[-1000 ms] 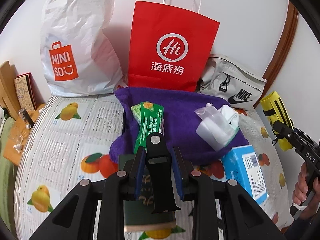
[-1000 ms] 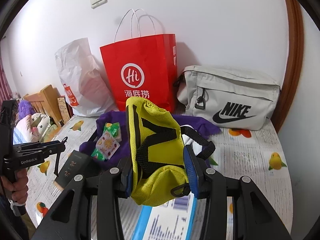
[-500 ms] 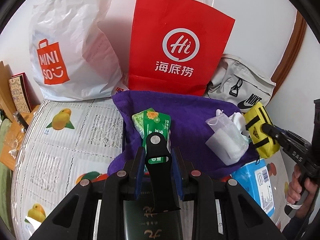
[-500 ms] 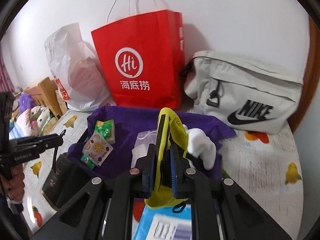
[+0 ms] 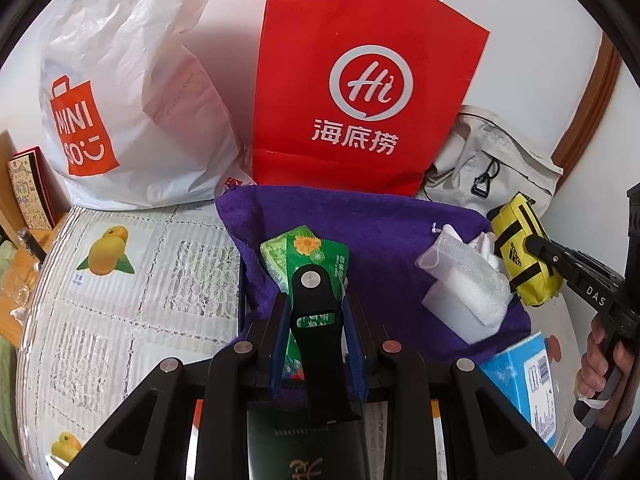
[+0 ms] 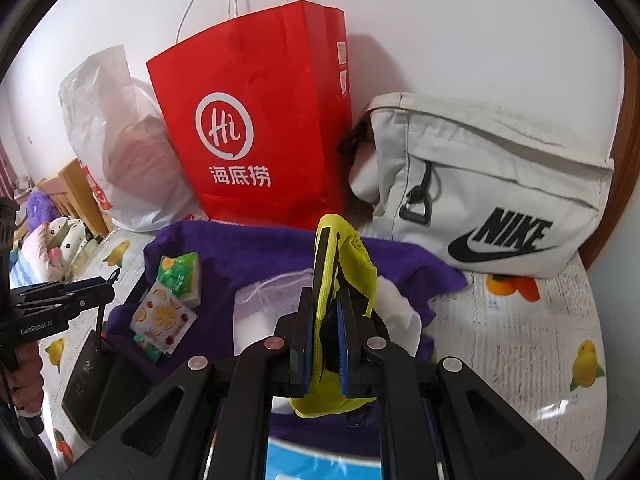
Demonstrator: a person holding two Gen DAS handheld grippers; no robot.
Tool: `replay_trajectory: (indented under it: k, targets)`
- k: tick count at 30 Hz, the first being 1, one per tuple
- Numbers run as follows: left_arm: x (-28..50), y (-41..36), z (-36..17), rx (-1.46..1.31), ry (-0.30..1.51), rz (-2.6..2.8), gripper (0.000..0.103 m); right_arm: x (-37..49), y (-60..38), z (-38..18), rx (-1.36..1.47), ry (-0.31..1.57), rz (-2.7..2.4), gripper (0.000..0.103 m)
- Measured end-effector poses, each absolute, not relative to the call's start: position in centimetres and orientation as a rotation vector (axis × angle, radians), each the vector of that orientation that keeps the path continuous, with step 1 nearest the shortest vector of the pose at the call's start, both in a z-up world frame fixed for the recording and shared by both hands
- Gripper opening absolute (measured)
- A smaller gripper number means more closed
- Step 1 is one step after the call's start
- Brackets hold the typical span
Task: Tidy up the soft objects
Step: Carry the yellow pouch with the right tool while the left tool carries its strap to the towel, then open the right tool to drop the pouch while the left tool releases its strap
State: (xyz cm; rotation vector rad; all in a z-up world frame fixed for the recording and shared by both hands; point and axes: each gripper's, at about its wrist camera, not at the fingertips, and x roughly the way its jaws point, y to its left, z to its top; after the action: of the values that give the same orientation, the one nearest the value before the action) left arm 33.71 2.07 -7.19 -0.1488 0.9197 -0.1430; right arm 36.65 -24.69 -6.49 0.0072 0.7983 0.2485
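My right gripper (image 6: 326, 300) is shut on a yellow pouch (image 6: 348, 256) with black straps and holds it over the purple towel (image 6: 248, 256). The pouch also shows in the left wrist view (image 5: 520, 252), at the towel's right edge. My left gripper (image 5: 316, 304) is shut on a black strap (image 5: 316, 320) above green tissue packs (image 5: 308, 252) on the towel (image 5: 380, 232). A clear plastic bag (image 5: 464, 288) with white cloth and a white sock (image 6: 400, 312) also lie on the towel.
A red paper bag (image 5: 360, 88), a white Miniso bag (image 5: 132, 100) and a grey Nike bag (image 6: 492, 200) stand along the wall. A blue box (image 5: 524, 376) and a dark box (image 6: 92, 392) lie near the towel's front. A wooden bedside (image 5: 16, 248) is at the left.
Both grippers moved forward toward the towel. My right gripper closed tighter on the yellow pouch and carried it in over the towel's right side. My left gripper kept hold of the black strap.
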Motion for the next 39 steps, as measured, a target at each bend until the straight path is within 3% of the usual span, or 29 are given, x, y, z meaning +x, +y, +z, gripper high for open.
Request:
replay_trajectory:
  k: [21, 27, 29, 32, 39]
  targets:
    - [38.6, 1.1, -10.4, -0.161, 0.993, -0.161, 0.026, 40.0, -21.8, -10.7, -0.045, 0.899, 0.3, 0.024]
    - [38.6, 1.4, -10.6, -0.162, 1.004, -0.139, 0.027, 40.0, -22.0, -11.0, -0.022, 0.911, 0.308, 0.05]
    - [38.6, 1.5, -10.5, -0.157, 1.015, -0.126, 0.044, 39.7, -22.0, -10.7, -0.025, 0.901, 0.308, 0.061]
    - [38.1, 1.5, -10.1, -0.149, 1.002, -0.128, 0.048, 39.0, -21.8, -10.0, -0.046, 0.88, 0.301, 0.075]
    - [36.0, 1.8, -7.9, -0.139, 0.972, -0.118, 0.048, 36.3, -21.9, -8.1, -0.067, 0.841, 0.27, 0.076]
